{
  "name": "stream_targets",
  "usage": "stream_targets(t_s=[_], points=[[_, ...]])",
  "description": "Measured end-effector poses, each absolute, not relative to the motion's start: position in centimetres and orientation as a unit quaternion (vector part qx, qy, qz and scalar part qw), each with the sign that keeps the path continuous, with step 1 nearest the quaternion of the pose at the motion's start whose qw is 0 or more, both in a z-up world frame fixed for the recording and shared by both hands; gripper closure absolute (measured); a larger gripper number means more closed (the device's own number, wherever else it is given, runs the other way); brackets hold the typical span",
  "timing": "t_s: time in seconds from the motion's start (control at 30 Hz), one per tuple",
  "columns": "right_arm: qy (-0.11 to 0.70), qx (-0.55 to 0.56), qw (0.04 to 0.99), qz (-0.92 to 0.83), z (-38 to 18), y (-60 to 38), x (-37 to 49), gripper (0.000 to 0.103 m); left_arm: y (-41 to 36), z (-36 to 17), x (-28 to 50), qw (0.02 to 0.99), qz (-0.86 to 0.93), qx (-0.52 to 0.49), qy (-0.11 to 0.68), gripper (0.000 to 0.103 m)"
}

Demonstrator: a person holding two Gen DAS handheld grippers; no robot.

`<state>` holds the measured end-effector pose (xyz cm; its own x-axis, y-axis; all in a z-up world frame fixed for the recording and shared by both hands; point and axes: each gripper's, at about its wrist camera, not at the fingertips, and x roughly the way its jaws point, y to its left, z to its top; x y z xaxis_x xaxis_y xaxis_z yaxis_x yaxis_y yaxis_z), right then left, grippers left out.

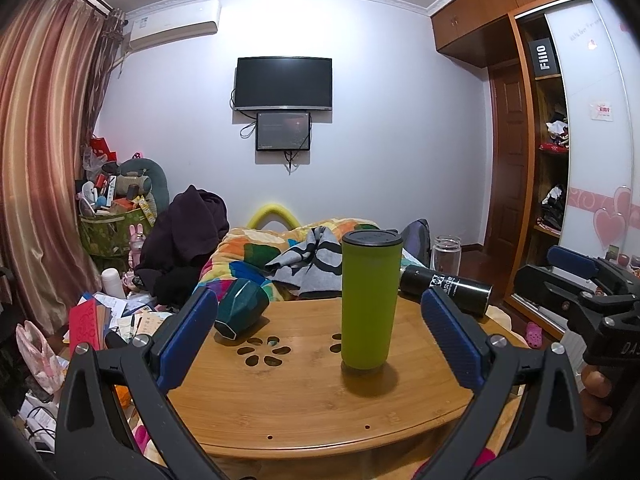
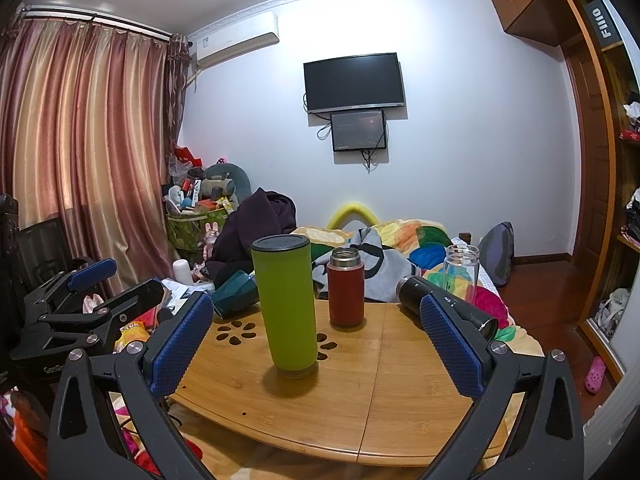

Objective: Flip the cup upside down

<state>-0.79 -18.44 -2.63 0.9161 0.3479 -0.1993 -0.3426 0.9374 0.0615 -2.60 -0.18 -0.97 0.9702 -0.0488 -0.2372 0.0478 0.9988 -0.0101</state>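
The green cup (image 1: 371,304) stands upright at the centre of the frame on the wooden counter (image 1: 304,404), dark lid on top. Both my left gripper (image 1: 320,340) and right gripper (image 2: 318,344) are spread wide, holding nothing, short of it. I judge the approach is the step in hand: I should close on the cup's mid-body squarely, so it can turn over without slipping. In the left view the cup hides the red flask (image 2: 346,292); whether the lid is sealed I cannot tell.
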Motion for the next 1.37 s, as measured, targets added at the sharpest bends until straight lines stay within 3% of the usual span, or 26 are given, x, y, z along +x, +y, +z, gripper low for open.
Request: stream_targets(t_s=[1.37], points=[[0.095, 0.014, 0.978, 0.187, -1.96, -18.67, -1.13, 0.0, -0.78, -0.09, -3.47, 0.992, -0.044, -0.005, 0.117, 0.0]])
